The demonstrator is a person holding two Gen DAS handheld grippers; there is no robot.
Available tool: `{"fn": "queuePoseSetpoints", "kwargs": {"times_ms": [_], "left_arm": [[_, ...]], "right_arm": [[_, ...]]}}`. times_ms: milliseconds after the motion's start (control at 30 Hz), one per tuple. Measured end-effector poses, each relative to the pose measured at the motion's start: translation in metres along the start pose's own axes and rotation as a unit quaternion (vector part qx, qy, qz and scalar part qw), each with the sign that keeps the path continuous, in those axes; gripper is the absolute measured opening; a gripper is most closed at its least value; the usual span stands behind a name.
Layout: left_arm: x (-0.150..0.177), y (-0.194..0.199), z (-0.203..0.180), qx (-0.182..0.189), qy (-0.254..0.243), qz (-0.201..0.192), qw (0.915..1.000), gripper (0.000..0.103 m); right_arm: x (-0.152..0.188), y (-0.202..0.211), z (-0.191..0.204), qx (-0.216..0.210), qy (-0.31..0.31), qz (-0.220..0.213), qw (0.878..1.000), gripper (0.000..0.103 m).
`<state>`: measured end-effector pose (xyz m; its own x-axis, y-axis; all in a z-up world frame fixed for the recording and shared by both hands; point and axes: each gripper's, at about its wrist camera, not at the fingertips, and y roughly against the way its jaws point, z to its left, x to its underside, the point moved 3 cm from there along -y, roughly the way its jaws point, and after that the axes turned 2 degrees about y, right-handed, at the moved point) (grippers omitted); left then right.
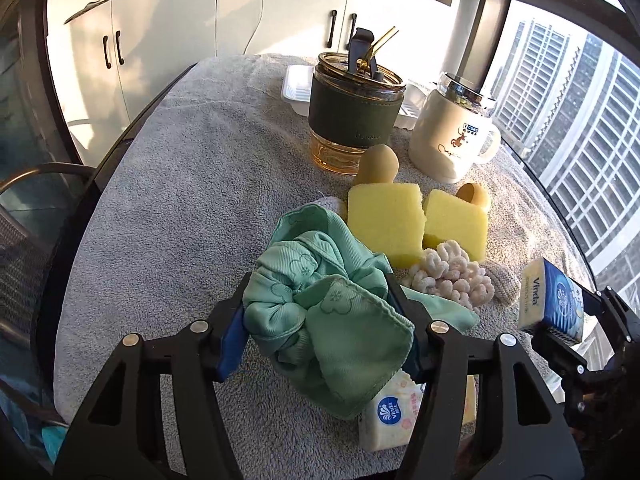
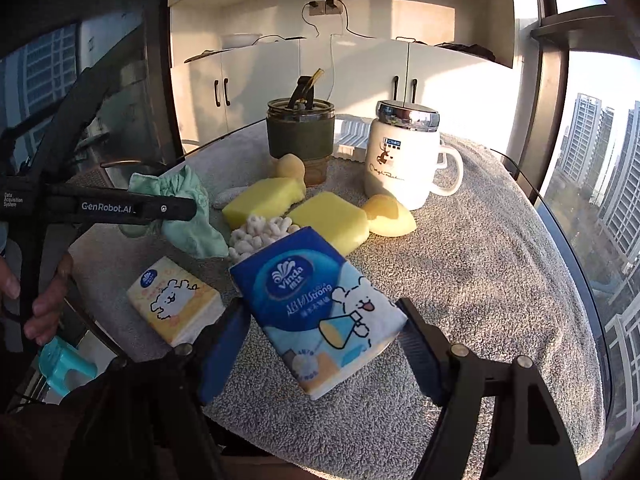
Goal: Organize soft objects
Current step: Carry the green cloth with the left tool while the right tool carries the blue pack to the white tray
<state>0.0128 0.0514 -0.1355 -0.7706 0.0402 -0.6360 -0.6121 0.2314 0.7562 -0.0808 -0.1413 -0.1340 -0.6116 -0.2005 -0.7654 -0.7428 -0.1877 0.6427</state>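
I count two tissue packs, two yellow sponge blocks, two egg-shaped beige puffs, one green cloth, one white chenille scrunchie and two cups. Nearest to me on the left wrist view, my left gripper [image 1: 325, 322] is clamped on the mint-green cloth [image 1: 324, 312], which is bunched between both blue pads and spills forward over them, with a corner hanging down in front of the yellow Vinda tissue pack [image 1: 390, 416] lying on the grey towel [image 1: 180, 200] just below. On the right wrist view, my right gripper [image 2: 320, 344] grips the blue Vinda tissue pack [image 2: 320, 312] across its width, held tilted and raised off the towel; the yellow pack sits to its left, apart from it. Just beyond the cloth lies the scrunchie [image 1: 450, 276], touching the near edges of the two sponge blocks [image 1: 386, 222], which stand side by side with a thin gap between them. One puff [image 1: 380, 164] stands behind the left block, the other [image 1: 474, 196] lies behind the right block. Farther back are the glass tumbler with a dark green sleeve [image 1: 356, 108] and the white lidded mug [image 1: 448, 140], with a white plastic tray [image 1: 298, 84] behind them. The hanging cloth hides part of the yellow pack from the left camera.
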Motion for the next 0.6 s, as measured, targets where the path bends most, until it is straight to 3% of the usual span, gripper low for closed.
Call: {"fn": "queuePoseSetpoints", "kwargs": {"times_ms": [600], "left_arm": [[-0.046, -0.002, 0.041, -0.046, 0.053, -0.023, 0.9973, 0.058]], "right_arm": [[-0.031, -0.018, -0.095, 0.118, -0.068, 0.013, 0.991, 0.075]]}}
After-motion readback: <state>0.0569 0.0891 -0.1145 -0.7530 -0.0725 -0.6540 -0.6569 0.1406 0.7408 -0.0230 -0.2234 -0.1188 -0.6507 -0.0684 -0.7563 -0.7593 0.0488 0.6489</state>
